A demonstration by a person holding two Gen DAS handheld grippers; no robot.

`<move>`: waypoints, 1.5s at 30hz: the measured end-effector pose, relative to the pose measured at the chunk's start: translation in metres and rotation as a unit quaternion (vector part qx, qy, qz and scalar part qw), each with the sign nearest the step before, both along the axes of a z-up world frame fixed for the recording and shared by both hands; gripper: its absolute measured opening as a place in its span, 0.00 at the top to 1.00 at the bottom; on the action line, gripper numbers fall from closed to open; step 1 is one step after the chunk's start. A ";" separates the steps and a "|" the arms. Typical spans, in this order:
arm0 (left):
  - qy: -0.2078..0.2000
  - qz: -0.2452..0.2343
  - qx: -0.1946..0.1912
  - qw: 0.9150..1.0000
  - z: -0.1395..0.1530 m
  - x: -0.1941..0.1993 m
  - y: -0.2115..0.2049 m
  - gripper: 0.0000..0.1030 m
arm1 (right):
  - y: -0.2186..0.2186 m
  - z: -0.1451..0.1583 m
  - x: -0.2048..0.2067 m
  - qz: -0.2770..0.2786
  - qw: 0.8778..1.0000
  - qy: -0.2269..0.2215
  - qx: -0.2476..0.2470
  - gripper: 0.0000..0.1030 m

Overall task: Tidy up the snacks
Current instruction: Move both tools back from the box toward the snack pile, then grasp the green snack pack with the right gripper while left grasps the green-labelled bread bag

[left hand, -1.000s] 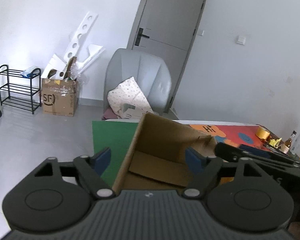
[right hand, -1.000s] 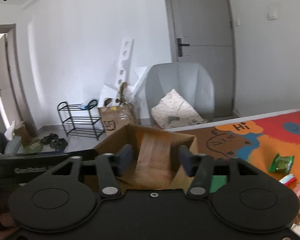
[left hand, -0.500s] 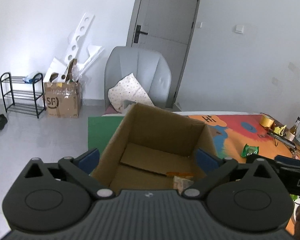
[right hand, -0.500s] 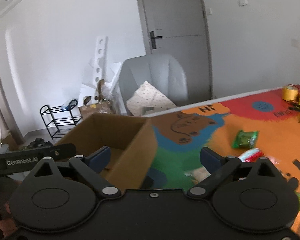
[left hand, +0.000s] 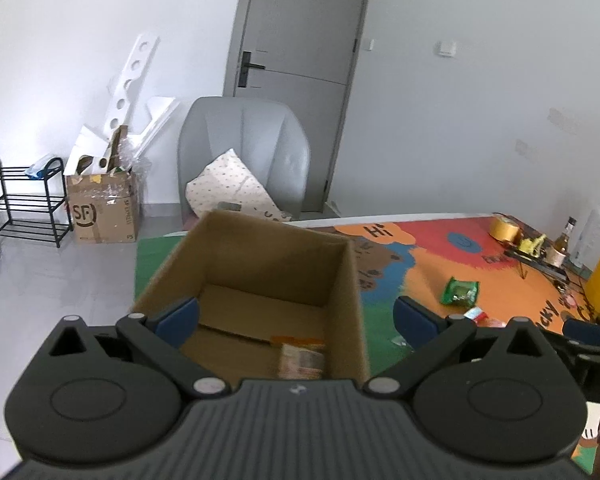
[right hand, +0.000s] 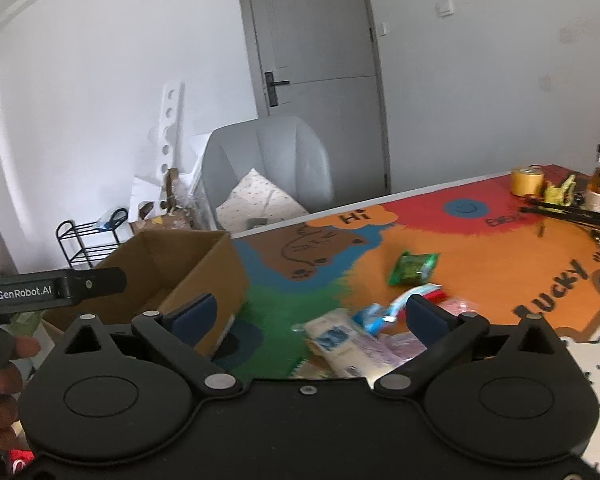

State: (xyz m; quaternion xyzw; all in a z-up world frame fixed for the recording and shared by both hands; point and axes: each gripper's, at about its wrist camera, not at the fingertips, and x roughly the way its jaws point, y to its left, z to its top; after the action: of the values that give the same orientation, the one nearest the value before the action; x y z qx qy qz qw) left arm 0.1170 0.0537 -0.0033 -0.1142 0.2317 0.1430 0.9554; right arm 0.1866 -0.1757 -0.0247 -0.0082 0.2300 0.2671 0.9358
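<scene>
Nearest, the left gripper (left hand: 296, 316) hangs over the open brown cardboard box (left hand: 260, 276) with its jaws spread wide and nothing between them. The right gripper (right hand: 310, 314) has just been opening; its jaws stand wide and empty above a loose heap of pale, pink and blue snack packets (right hand: 364, 336) at the near edge of the colourful cartoon-printed table mat (right hand: 480, 264). One brown-wrapped snack (left hand: 302, 358) already lies on the box floor, by its right wall. Further along, a green snack packet (right hand: 412, 267) lies alone mid-mat. Judging by this, sorting has barely begun: most snacks remain outside.
</scene>
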 end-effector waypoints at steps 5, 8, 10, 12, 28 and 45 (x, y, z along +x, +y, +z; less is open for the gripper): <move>0.004 -0.020 -0.003 1.000 -0.002 0.003 -0.017 0.00 | -0.023 -0.002 -0.001 -0.013 1.000 0.004 0.006 0.00; 0.009 -0.041 -0.006 0.999 -0.003 0.005 -0.028 0.00 | -0.034 -0.004 0.000 -0.020 1.000 0.009 0.010 0.00; 0.013 -0.057 -0.012 0.998 -0.004 0.007 -0.035 0.00 | -0.044 -0.006 0.001 -0.027 0.999 0.010 0.013 0.00; 0.017 -0.066 -0.017 0.998 -0.005 0.009 -0.041 0.00 | -0.052 -0.008 0.000 -0.034 0.999 0.012 0.018 0.00; 0.046 -0.106 -0.015 0.993 -0.022 0.026 -0.084 0.00 | -0.100 -0.029 0.006 -0.084 0.996 0.036 0.023 0.00; 0.092 -0.139 0.008 0.986 -0.056 0.057 -0.118 0.07 | -0.125 -0.061 0.029 -0.115 0.990 0.069 0.034 0.02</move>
State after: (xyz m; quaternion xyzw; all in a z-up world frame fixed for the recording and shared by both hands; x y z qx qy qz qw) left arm 0.1738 -0.0647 -0.0594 -0.0593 0.3308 0.0204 0.9416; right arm 0.2160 -0.3004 -0.0855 0.0688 0.2843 0.1650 0.9419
